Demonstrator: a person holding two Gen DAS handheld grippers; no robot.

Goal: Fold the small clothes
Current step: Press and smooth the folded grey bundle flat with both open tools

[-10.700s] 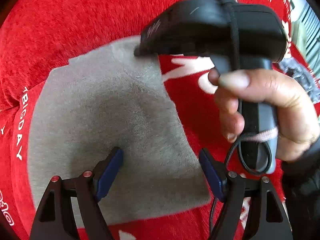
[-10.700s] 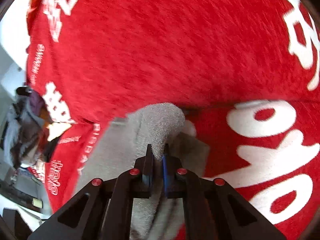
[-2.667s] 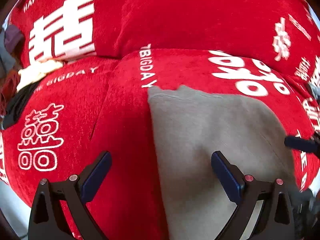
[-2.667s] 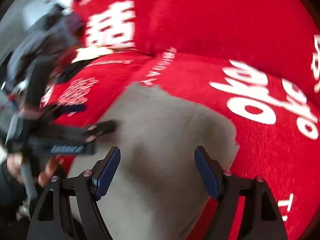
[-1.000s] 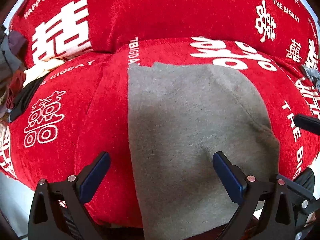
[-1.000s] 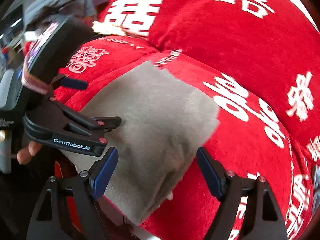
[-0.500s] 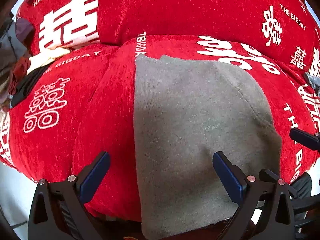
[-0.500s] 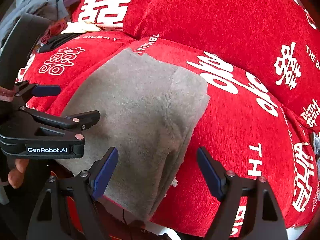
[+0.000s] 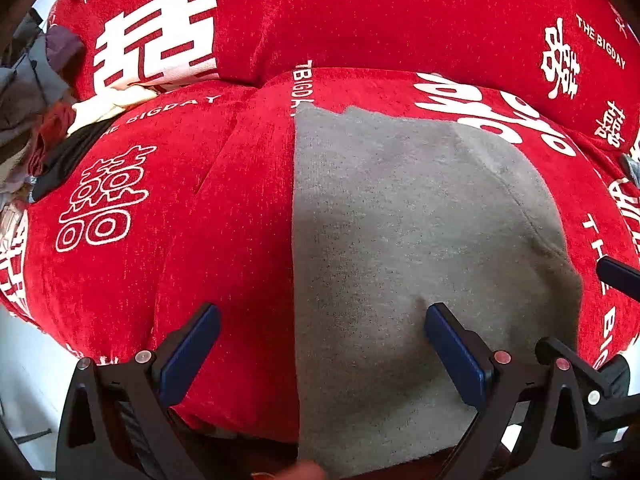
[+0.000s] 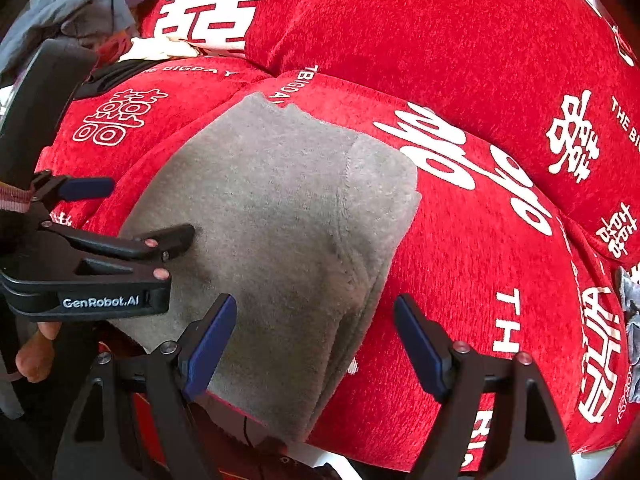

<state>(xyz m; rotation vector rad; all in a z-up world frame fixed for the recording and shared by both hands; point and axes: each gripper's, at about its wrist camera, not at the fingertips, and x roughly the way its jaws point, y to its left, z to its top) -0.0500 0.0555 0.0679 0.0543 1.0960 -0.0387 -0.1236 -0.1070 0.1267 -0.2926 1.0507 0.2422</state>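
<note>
While both grippers point steeply down at the red cushion (image 9: 224, 240), neither one grasps anything.

Far left: a heap of grey and dark clothes (image 10: 80, 4) sits at the cushion's far-left edge, with a cream piece and a black piece beside it. Well apart from the task item.

Left gripper (image 9: 320, 356): fingers released, jaws wide apart. In its own view the left blue pad (image 9: 188, 356) hangs over bare red fabric, and the right pad sits over the grey cloth. Cannot tell whether that right pad touches the cloth or hovers just above it. From the right wrist view, the same gripper (image 10: 124, 216) comes in from the left side, one fingertip at the cloth's left portion, the other out over red fabric. A hand (image 10: 32, 356) shows beneath its body.

Centre: the folded grey garment (image 9: 400, 240) lies flat on the near seat cushion, with its near edge draping over the cushion's front. Left edge straight, far edge slightly ragged. On its right side a seam runs near-to-far, and layered edges show at the right fold.

Right gripper (image 10: 312, 348): fingers released, jaws wide. Left pad over the garment's near-right part, right pad over red fabric; the garment's right folded edge lies between them, ungripped.

Right: white printed characters and lettering cover the cushion and the back cushion (image 10: 440, 40).
</note>
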